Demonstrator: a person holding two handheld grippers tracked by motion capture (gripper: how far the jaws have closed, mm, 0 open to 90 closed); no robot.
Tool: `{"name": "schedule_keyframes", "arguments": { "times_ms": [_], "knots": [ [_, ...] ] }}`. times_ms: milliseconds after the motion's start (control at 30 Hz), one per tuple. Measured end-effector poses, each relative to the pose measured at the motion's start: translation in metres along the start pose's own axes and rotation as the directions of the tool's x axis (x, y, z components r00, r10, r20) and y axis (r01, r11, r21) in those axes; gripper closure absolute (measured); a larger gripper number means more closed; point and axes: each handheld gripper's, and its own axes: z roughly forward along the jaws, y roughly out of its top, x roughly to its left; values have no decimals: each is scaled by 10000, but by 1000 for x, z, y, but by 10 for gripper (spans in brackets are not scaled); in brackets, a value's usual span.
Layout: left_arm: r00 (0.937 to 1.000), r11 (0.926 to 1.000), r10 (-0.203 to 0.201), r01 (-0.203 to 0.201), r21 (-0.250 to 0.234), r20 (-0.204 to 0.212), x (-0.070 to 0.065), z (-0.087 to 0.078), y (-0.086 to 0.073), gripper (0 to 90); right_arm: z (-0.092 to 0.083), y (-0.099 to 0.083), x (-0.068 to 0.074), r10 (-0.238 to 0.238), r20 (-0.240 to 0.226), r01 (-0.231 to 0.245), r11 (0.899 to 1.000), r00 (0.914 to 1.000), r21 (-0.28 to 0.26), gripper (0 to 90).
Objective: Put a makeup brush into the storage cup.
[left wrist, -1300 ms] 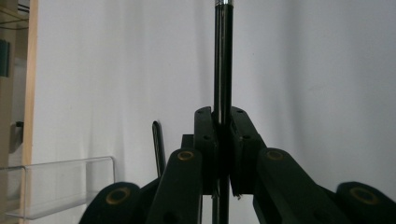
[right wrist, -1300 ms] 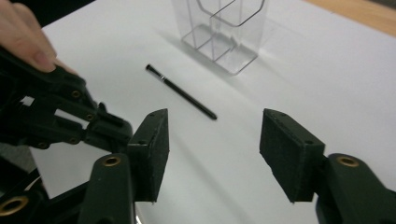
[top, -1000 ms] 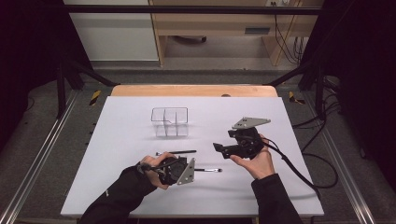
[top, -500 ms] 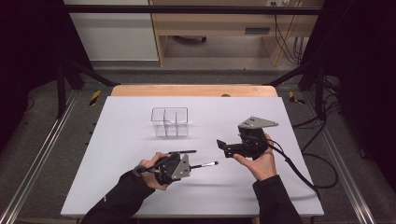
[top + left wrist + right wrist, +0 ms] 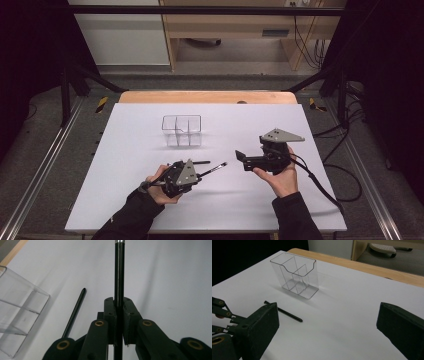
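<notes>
My left gripper is low over the white table, shut on a black pen whose silver tip points up and right. Its own view shows the jaws clamped on that pen. A second black pen lies flat just beyond it, also seen as a pen beside the jaws. My right gripper hovers to the right, pointing left. Its jaws have just been opening and stand wide with nothing between them. A clear divided organizer stands upright mid-table.
The organizer has several open slots, and the loose pen lies in front of it. A wooden strip edges the table's far side. The right gripper's cable trails off the right side.
The held pen's tip has swung from lying nearly level to angling up and away. The right gripper's jaws have spread wider, and that gripper has drifted slightly right.
</notes>
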Motion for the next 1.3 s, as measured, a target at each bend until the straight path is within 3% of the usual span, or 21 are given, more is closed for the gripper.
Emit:
{"name": "schedule_keyframes", "arguments": {
  "times_ms": [233,533,900,1300],
  "knots": [
    [9957,9965,-830,823,-173,-422,0,0,-4,829,-1,-5,3,76,-53,-78,9997,10000,-230,37],
    [9770,9783,-2011,1966,-662,-703,-1,1,-10,829,3,-11,11,346,-348,-354,9991,9988,-227,43],
    [9513,9527,-2929,2817,-1144,-963,-3,4,-13,829,8,-15,17,585,-512,-602,9976,9970,-336,41],
    [9300,9319,-3481,3297,-1511,-1180,-7,10,-7,829,16,-20,25,1096,-791,-1145,9916,9908,-603,69]
  ]
}}
